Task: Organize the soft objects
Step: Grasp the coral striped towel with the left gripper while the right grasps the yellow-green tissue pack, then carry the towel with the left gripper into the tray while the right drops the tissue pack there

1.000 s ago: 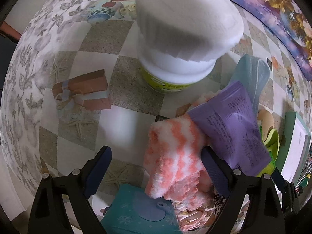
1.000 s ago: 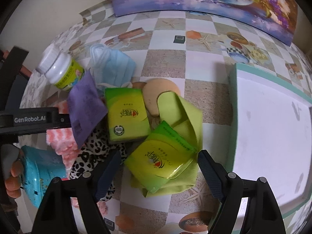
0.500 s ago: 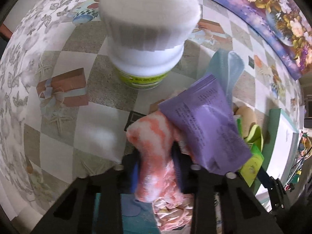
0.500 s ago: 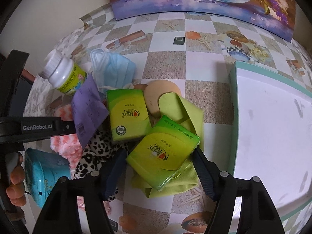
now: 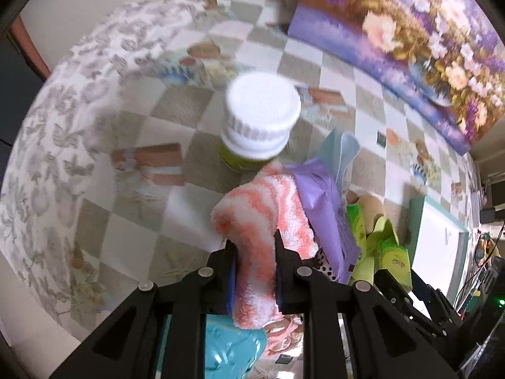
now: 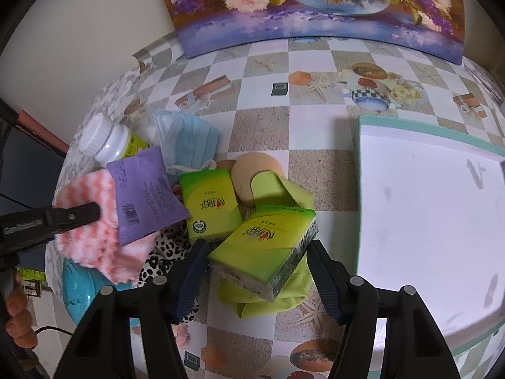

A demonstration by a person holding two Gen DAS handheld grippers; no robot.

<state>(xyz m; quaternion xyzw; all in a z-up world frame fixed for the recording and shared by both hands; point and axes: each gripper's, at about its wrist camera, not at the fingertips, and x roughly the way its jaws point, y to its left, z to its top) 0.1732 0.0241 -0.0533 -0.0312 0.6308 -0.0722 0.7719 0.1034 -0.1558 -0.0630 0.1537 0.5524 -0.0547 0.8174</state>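
Observation:
My left gripper [image 5: 254, 252] is shut on a fluffy pink-and-white cloth [image 5: 262, 218] and holds it lifted above the pile; the cloth also shows in the right wrist view [image 6: 94, 221]. A purple packet [image 6: 145, 195] rests against it. My right gripper [image 6: 257, 252] is shut on a green tissue pack [image 6: 265, 255], tilted and raised over a lime-green cloth [image 6: 284, 297]. A second green tissue pack [image 6: 210, 208], a blue face mask [image 6: 189, 142] and a leopard-print cloth [image 6: 164, 252] lie in the pile.
A white tray with a teal rim [image 6: 359, 170] fills the right side. A white-capped pill bottle [image 5: 258, 120] stands behind the pile. A teal round object [image 5: 233, 347] sits under the left gripper. A tan round pad [image 6: 249, 170] lies by the mask. A flower painting [image 6: 315, 3] leans at the back.
My left gripper closed on the pink-and-white cloth and lifted it away from the bottle. My right gripper closed on the nearer green tissue pack and raised it, tilted.

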